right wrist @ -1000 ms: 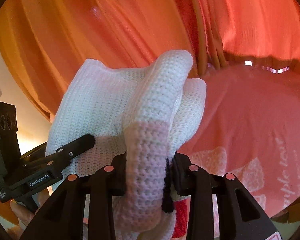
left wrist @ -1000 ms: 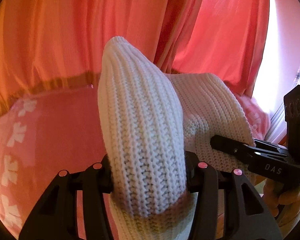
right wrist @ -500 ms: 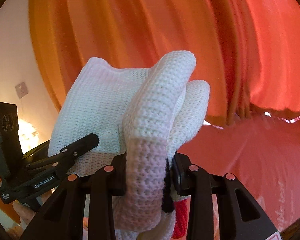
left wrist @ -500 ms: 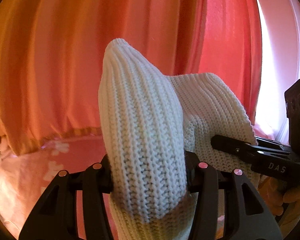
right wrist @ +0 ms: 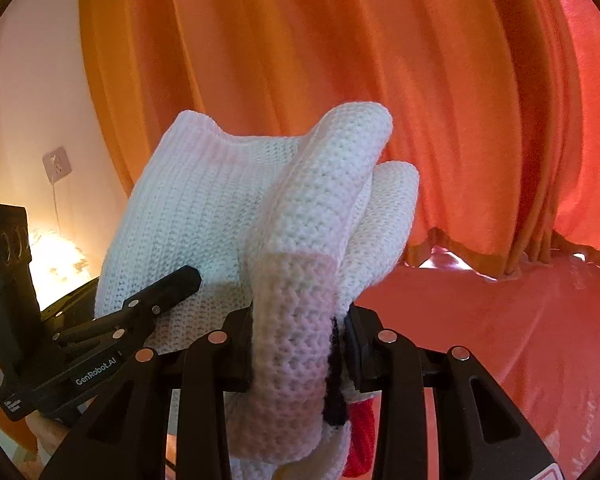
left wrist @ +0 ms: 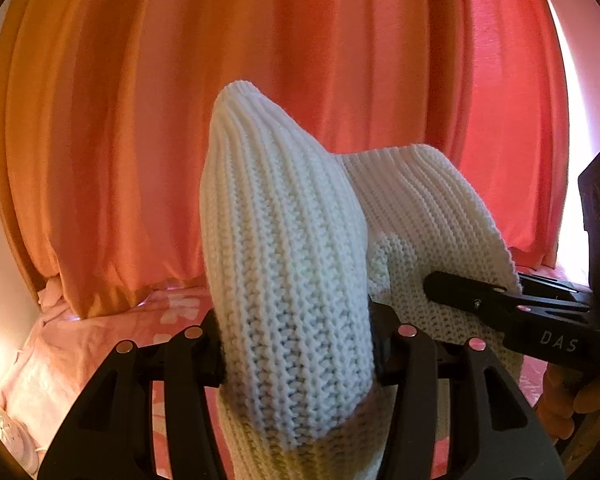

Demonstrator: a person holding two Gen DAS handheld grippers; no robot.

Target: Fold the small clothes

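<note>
White knitted garment (left wrist: 288, 280) held aloft between both units, in front of an orange-red curtain (left wrist: 260, 80) and above a pink patterned bed cover (right wrist: 500, 320). Left hand-held gripper (left wrist: 296, 340) is clamped on a bunched fold at one end of the knit; right hand-held gripper (right wrist: 300, 340) is clamped on a doubled fold at the other end, beside a black and red trim (right wrist: 358, 440). Each unit appears at the edge of the other's view, fingers against the cloth
</note>
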